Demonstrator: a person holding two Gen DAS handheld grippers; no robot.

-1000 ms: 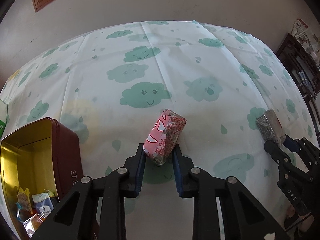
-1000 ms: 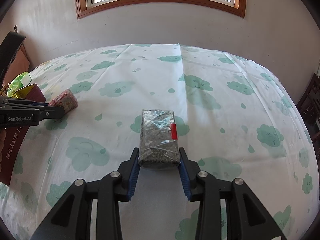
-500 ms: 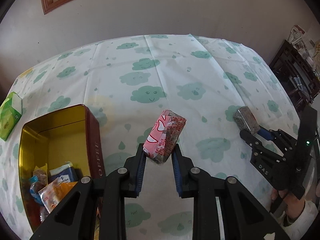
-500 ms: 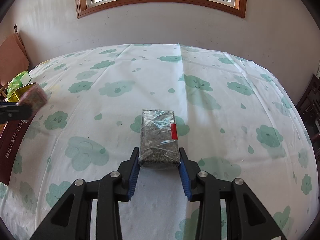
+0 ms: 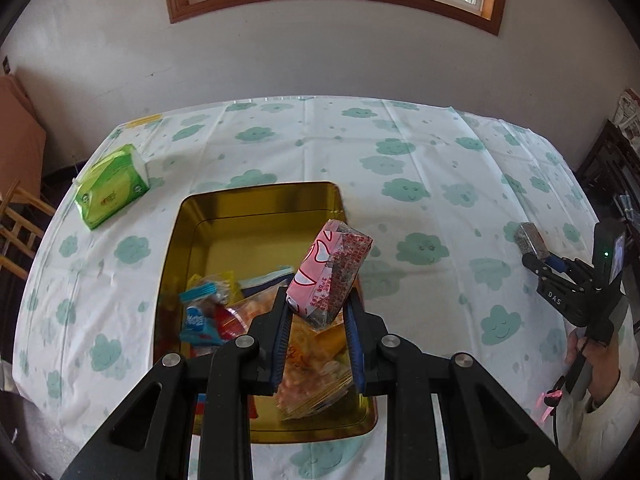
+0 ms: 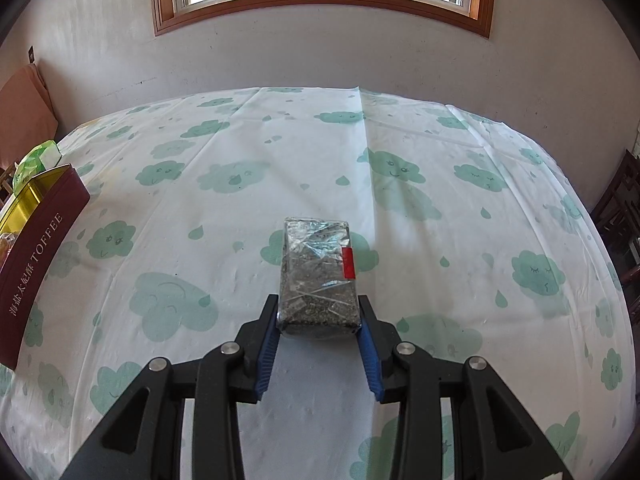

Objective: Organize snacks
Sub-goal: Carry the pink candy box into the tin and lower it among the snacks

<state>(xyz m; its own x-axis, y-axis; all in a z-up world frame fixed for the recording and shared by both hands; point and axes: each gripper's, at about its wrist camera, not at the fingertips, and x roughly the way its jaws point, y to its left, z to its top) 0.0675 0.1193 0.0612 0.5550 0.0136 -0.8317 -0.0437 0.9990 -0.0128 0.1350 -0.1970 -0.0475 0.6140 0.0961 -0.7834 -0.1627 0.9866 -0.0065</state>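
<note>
My left gripper (image 5: 316,312) is shut on a pink wrapped snack (image 5: 330,272) and holds it above the open gold tin (image 5: 256,208), which holds several snack packets (image 5: 208,312). My right gripper (image 6: 318,320) is shut on a grey seed bar in clear wrap (image 6: 318,272) low over the cloud-print tablecloth. In the left wrist view the right gripper (image 5: 536,258) with the grey bar (image 5: 530,238) is at the table's right side. In the right wrist view the tin's maroon side (image 6: 36,264) stands at the far left.
A green tissue pack (image 5: 112,190) lies on the table left of the tin and shows behind the tin in the right wrist view (image 6: 34,162). A dark wooden shelf (image 5: 616,176) stands right of the table. A wall with a window is behind.
My left gripper has lifted the pink snack and carried it left, from the tablecloth to above the tin. My right gripper has stayed in place with the grey bar.
</note>
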